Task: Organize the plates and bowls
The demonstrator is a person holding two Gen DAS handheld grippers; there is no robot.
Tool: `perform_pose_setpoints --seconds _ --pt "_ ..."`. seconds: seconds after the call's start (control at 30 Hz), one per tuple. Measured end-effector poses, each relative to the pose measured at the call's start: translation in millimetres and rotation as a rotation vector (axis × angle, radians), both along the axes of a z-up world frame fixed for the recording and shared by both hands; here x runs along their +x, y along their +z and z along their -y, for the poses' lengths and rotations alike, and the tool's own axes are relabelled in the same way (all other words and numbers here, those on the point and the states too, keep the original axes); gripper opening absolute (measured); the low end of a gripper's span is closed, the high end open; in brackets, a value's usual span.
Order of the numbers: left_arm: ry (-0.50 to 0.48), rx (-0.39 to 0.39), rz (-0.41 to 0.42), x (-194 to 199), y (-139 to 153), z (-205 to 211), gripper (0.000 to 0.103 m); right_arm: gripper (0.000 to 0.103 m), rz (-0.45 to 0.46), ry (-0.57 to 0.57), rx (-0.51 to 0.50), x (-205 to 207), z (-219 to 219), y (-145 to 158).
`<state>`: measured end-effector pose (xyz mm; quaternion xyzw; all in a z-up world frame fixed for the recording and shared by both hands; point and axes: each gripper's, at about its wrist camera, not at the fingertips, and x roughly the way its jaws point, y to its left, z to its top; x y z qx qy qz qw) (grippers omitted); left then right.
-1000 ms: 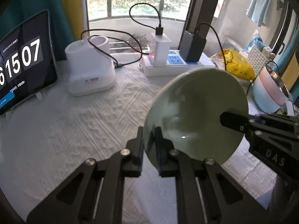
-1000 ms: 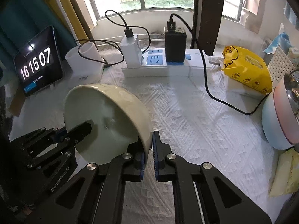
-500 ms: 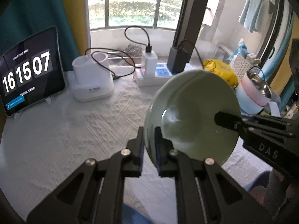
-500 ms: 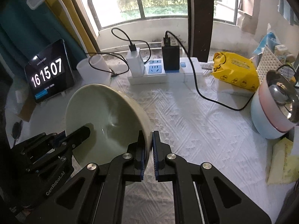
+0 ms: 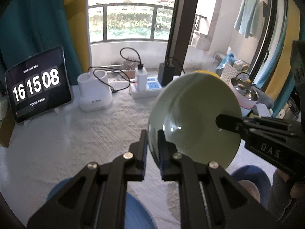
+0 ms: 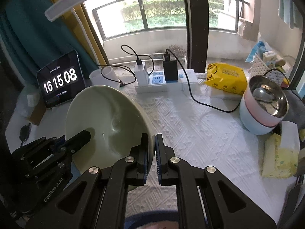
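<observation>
A pale green bowl [image 5: 192, 114] hangs in the air above the table, tilted, held at opposite sides of its rim by both grippers. My left gripper [image 5: 152, 133] is shut on the bowl's left rim. My right gripper [image 6: 152, 139] is shut on the right rim of the same bowl [image 6: 106, 118]. Each view shows the other gripper's fingers reaching over the bowl's far edge. A blue dish [image 5: 133, 211] lies low under the left gripper, mostly hidden, and another blue dish [image 5: 251, 179] shows at the lower right.
On the white tablecloth [image 6: 190, 126] stand a tablet clock [image 5: 36, 87], a white holder [image 5: 94, 93], a power strip [image 6: 164, 82] with chargers and cables, a yellow packet [image 6: 225, 78], a pink and blue pot [image 6: 263, 105] and a tissue pack [image 6: 280, 156].
Both grippers have risen with the bowl, and the table now lies farther below. Blue dishes have come into view at the bottom edges.
</observation>
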<state>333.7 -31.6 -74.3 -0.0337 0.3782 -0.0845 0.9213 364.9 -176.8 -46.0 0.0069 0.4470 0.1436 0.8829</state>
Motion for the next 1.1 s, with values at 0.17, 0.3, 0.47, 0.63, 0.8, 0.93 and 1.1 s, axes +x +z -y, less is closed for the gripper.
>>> perform_pose_setpoints --seconds 0.17,0.3,0.47,0.63,0.8,0.93,1.1 --pt "-0.011 -0.005 0.013 -12.0 8.4 4.5 0.010 0.008 0.016 -0.008 0.007 -14.2 7.2 9.5" --pt "-0.023 -0.010 0.021 -22.1 13.3 9.9 0.010 0.008 0.023 -0.015 0.010 -26.2 13.1 14.7" --pt "-0.037 -0.012 0.028 -33.2 16.6 16.3 0.010 0.008 0.030 -0.028 0.016 -38.3 19.8 19.6" --pt "-0.051 -0.014 0.030 -41.1 18.5 20.4 0.010 0.008 0.034 -0.038 0.017 -49.8 26.8 23.0" --pt "-0.069 -0.018 0.028 -49.7 19.0 27.1 0.010 0.008 0.034 -0.051 0.021 -59.7 34.2 24.0" --pt "-0.087 -0.020 0.021 -55.3 17.6 33.2 0.010 0.008 0.030 -0.063 0.025 -68.2 42.4 23.2" --pt "-0.110 -0.026 0.013 -63.8 15.9 40.4 0.010 0.009 0.026 -0.084 0.024 -81.4 52.0 21.4"
